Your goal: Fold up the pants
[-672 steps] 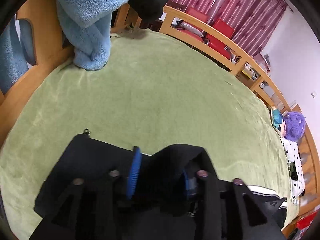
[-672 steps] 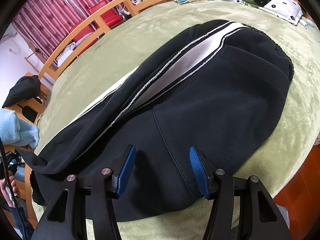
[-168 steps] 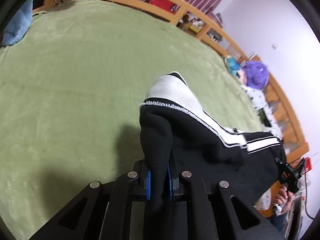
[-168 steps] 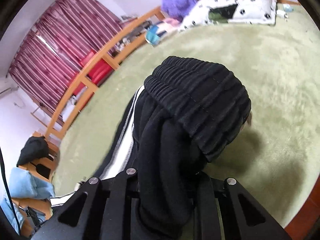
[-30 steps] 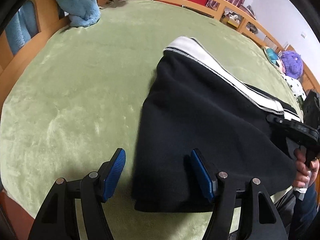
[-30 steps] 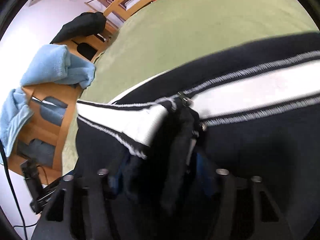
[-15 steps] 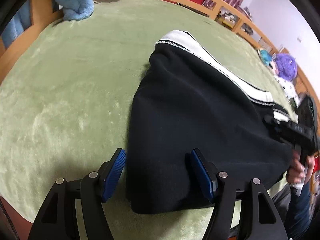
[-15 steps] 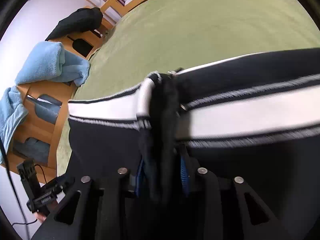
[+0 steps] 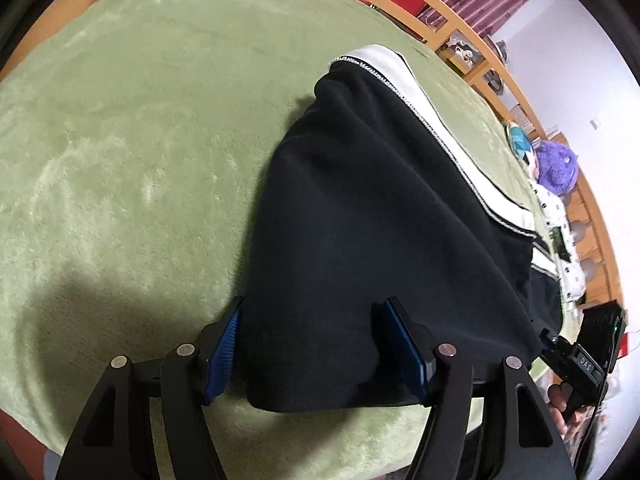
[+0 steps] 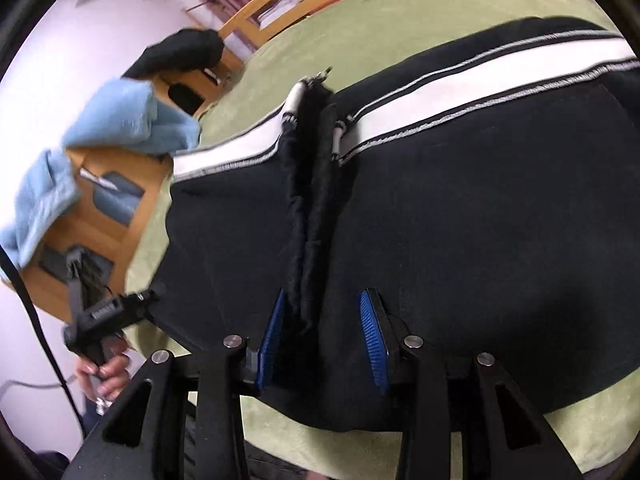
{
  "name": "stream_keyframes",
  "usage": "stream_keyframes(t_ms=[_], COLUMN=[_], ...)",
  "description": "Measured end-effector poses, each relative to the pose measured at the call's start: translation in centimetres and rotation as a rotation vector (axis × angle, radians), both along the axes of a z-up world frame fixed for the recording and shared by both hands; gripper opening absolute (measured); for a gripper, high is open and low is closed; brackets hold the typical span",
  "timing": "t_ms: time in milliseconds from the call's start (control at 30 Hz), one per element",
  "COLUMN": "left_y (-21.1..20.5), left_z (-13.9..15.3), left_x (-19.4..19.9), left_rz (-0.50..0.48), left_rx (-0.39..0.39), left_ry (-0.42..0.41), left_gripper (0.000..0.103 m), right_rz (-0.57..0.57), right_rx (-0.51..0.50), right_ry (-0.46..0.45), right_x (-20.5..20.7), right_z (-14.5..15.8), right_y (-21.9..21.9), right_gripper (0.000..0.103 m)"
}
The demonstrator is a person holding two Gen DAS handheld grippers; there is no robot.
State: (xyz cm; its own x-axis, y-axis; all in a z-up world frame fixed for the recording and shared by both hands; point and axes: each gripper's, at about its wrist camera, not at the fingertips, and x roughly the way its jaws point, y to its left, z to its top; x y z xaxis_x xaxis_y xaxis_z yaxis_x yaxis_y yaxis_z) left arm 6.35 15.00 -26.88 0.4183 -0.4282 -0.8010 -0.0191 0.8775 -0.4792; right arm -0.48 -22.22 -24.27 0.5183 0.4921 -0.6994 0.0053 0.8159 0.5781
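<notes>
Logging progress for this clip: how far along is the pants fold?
Done: the black pants lie doubled over on the green blanket, white side stripe along the far edge. In hand: nothing gripped; the right gripper has just been opening, the cuff hems loose between its fingers, and the left gripper straddles the near corner, open. Left: probably another fold, since the bundle is long.

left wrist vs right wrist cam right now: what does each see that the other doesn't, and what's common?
Left wrist only: a purple plush toy and a spotted pillow at the far edge of the bed.

Right wrist only: the doubled-up cuffs lying on the pants, and blue towels on the wooden frame.

Both: black pants with a white side stripe on the green blanket.
</notes>
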Motion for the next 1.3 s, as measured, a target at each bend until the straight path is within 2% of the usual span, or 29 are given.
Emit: stream_keyframes(t_ms=[133, 167, 233, 267, 367, 400, 533, 633, 800, 900, 1000, 1100, 1133, 1167, 1200, 1233, 1267, 1300], left_y=[0.6, 0.5, 1.0, 0.9, 0.8, 0.9, -0.9, -3.5, -13.0, -19.9, -27.1, -33.6, -35.3, -37.5, -38.6, -39.6, -40.2, -40.3], left_z=[-0.4, -0.5, -0.7, -0.3, 1.9, 2.7, 8.6, 13.3, 21.9, 25.6, 27.1, 26.5, 25.8, 24.7, 23.8, 23.0, 22.1, 21.4], left_x=[-0.1, -0.2, -0.5, -0.7, -1.3, -1.4, -2.0, -2.3, -3.6, -4.5, -5.0, -5.2, -5.0, -4.9, -5.1, -5.3, -5.5, -5.5], left_rz=[0.041, 0.071, 0.124, 0.128, 0.111, 0.104, 0.088, 0.046, -0.119, -0.236, -0.338, -0.421, -0.448, -0.501, -0.534, -0.553, -0.554, -0.537], left_rx=[-0.032, -0.042, -0.054, -0.052, -0.052, -0.052, 0.035, 0.082, 0.244, 0.286, 0.264, 0.197, 0.16, 0.103, 0.069, 0.054, 0.063, 0.091], left_ry=[-0.001, -0.002, 0.003, -0.005, -0.063, -0.079, -0.203, -0.294, -0.49, -0.578, -0.617, -0.621, -0.612, -0.596, -0.582, -0.564, -0.55, -0.546], left_gripper=[0.067, 0.06, 0.047, 0.035, 0.016, 0.015, 0.015, 0.014, 0.014, 0.014, 0.014, 0.015, 0.018, 0.026, 0.029, 0.034, 0.043, 0.047], right_rz=[-0.021, -0.002, 0.021, 0.03, 0.009, -0.005, -0.062, -0.108, -0.196, -0.254, -0.31, -0.371, -0.38, -0.389, -0.397, -0.406, -0.412, -0.416], right_rx=[0.027, 0.02, -0.061, -0.077, -0.002, 0.009, -0.148, -0.157, -0.173, -0.145, -0.135, -0.099, -0.095, -0.097, -0.1, -0.103, -0.103, -0.099], right_ry=[-0.058, -0.039, 0.005, -0.005, 0.025, 0.024, -0.069, -0.085, -0.092, -0.086, -0.071, -0.07, -0.071, -0.073, -0.076, -0.079, -0.078, -0.078], right_x=[-0.6, -0.4, -0.1, 0.0, 0.0, -0.1, -2.3, -3.8, -5.9, -7.4, -8.7, -11.0, -12.1, -12.5, -12.9, -13.2, -13.2, -13.4], right_z=[0.8, 0.3, -1.0, -1.4, -0.9, -0.5, 3.4, 4.9, 5.8, 5.9, 5.9, 6.2, 6.4, 6.5, 6.7, 6.7, 6.7, 6.8], right_y=[0.1, 0.6, 1.8, 2.0, 0.7, 0.2, -2.5, -5.8, -11.4, -15.1, -17.6, -20.9, -22.4, -22.9, -23.6, -24.3, -24.5, -24.9], right_gripper=[0.04, 0.04, 0.04, 0.04, 0.04, 0.04, 0.04, 0.04, 0.04, 0.04, 0.04, 0.041, 0.041, 0.041, 0.043, 0.046, 0.048, 0.048])
